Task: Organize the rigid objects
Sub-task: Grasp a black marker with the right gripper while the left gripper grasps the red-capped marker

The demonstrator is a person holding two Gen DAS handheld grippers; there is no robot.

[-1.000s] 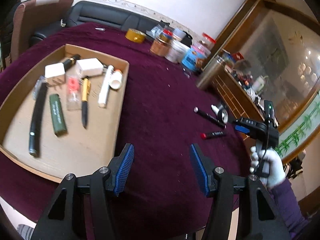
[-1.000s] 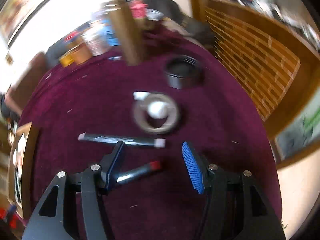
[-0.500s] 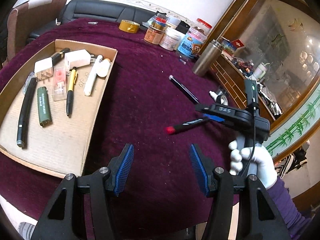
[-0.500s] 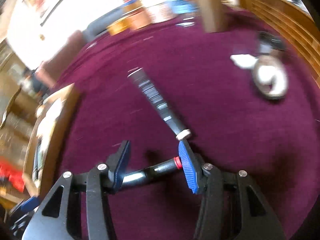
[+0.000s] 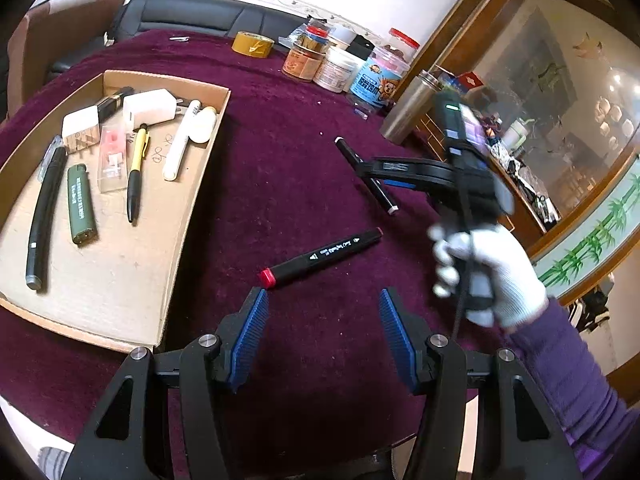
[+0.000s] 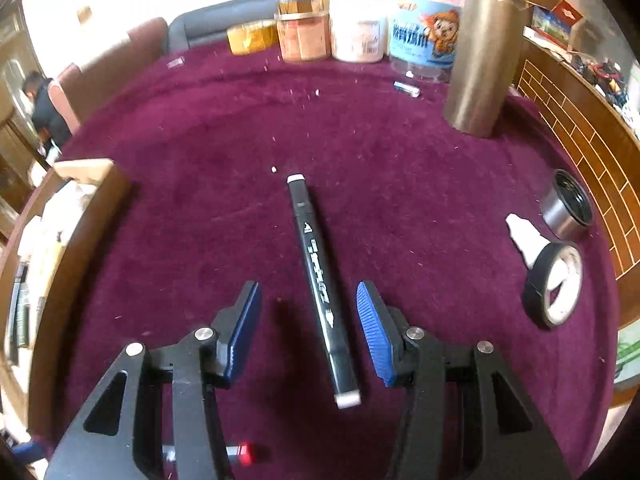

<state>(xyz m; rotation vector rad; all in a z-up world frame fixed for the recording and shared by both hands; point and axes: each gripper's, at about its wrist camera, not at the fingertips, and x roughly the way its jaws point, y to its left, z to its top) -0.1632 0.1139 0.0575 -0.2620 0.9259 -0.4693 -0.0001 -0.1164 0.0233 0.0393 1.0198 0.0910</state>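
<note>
A shallow cardboard tray (image 5: 188,216) lies on the maroon tablecloth (image 5: 280,128) and serves as the landmark. Inside it, from its left wall rightwards, lie a long black pen (image 5: 44,216), a green lighter (image 5: 81,204), a small clear packet (image 5: 113,160), a yellow-and-black pen (image 5: 135,178) and a white tube (image 5: 180,140); two white chargers (image 5: 150,106) sit along its far wall.

The left gripper (image 5: 320,332) hovers over bare cloth just right of the tray's near corner, its blue pads spread with nothing between them. Just beyond it, right of the tray, a red-capped marker (image 5: 320,258) lies flat on the cloth, red end nearest the tray.

Farther right of the tray lies a white-capped black marker (image 6: 320,284), also flat on the cloth. The right gripper (image 6: 308,328), held by a white-gloved hand (image 5: 488,276) with a purple sleeve (image 5: 572,380), straddles it: its jaws have just been closing, the marker lies between the pads, yet a gap shows on either side, so nothing is gripped.

Well right of the tray, towards the table's wooden rim, sit a roll of black tape (image 6: 554,284) and a small metal cup (image 6: 568,204). Beyond the tray's far right, a steel flask (image 6: 484,56), several jars (image 6: 424,40) and a yellow tape roll (image 5: 253,43) stand by the table's back edge.
</note>
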